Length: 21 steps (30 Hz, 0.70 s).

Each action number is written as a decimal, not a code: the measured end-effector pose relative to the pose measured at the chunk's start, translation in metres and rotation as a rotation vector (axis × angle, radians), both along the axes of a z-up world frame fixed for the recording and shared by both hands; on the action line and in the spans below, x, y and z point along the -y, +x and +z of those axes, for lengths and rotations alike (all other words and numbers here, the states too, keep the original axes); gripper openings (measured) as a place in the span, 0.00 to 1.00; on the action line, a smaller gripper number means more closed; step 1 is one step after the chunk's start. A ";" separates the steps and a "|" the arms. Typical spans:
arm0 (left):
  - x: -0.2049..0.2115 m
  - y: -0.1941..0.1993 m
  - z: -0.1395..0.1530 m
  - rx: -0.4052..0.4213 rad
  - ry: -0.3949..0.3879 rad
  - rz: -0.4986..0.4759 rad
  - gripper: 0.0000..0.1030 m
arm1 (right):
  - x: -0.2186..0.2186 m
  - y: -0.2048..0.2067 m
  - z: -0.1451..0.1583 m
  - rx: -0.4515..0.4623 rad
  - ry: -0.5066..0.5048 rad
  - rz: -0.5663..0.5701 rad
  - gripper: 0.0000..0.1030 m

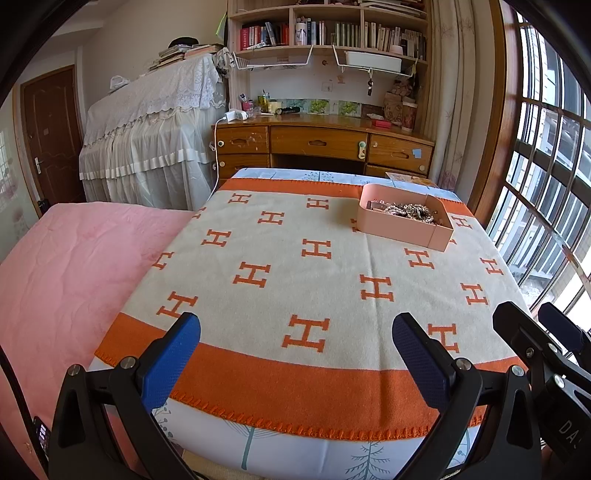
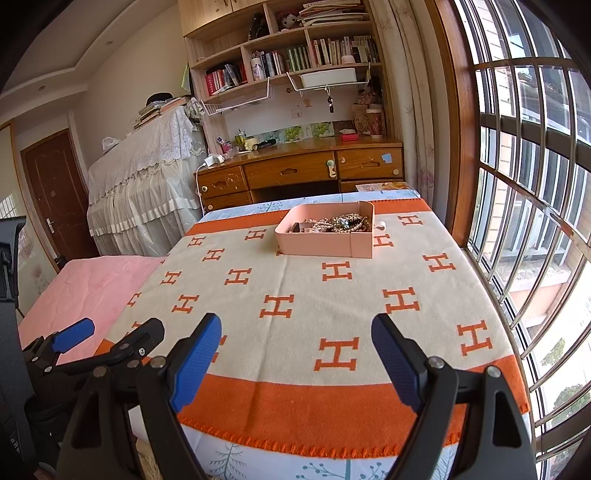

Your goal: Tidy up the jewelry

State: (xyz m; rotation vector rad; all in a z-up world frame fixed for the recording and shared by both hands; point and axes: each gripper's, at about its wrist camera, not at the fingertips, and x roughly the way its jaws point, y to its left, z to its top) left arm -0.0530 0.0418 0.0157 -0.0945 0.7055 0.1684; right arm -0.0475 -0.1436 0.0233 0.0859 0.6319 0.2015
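Note:
A pink tray sits at the far right of a table under an orange and cream H-pattern blanket. Inside it lies a tangled heap of jewelry, beads and chains. My left gripper hovers open over the blanket's near edge, nothing between its blue pads. My right gripper is open too, empty, near the same edge. In the left wrist view the right gripper shows at the right border; in the right wrist view the left gripper shows at lower left.
A pink bedspread adjoins the table on the left. Behind stand a wooden desk with drawers, bookshelves and a lace-covered piece of furniture. A barred window runs along the right side. A small white object lies beside the tray.

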 end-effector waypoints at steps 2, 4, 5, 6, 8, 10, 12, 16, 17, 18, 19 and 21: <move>0.001 0.000 0.000 0.000 0.000 0.001 0.99 | 0.000 0.000 0.000 0.000 0.001 0.000 0.82; 0.001 0.000 0.000 -0.002 0.001 0.000 0.99 | 0.000 0.000 0.000 -0.002 0.001 0.000 0.82; 0.001 0.000 0.000 -0.002 0.000 0.000 0.99 | 0.000 0.000 0.000 -0.002 0.001 0.000 0.82; 0.001 0.000 0.000 -0.003 0.000 0.000 0.99 | 0.000 0.000 0.000 -0.002 0.001 0.000 0.82; 0.000 0.001 0.000 -0.002 0.001 0.001 0.99 | 0.000 0.000 0.000 -0.002 0.002 0.001 0.82; 0.000 0.001 0.000 -0.001 0.001 0.000 0.99 | 0.000 0.000 0.000 0.000 0.001 0.001 0.82; 0.000 0.001 0.000 -0.001 0.001 0.000 0.99 | 0.000 0.000 0.000 0.000 0.001 0.000 0.82; 0.001 0.000 0.000 -0.003 0.002 0.000 0.99 | 0.001 0.000 0.000 -0.002 0.003 0.000 0.82; 0.000 0.001 0.000 -0.003 0.003 0.000 0.99 | 0.000 0.000 0.000 -0.002 0.002 0.000 0.82; 0.000 0.001 0.000 -0.002 0.002 0.000 0.99 | 0.001 0.000 0.000 -0.002 0.002 0.000 0.82; 0.000 0.001 0.000 -0.002 0.003 0.000 0.99 | 0.001 0.000 0.000 -0.002 0.003 0.001 0.82; 0.000 0.001 0.000 -0.003 0.003 -0.001 0.99 | 0.001 0.000 0.000 -0.002 0.002 -0.001 0.82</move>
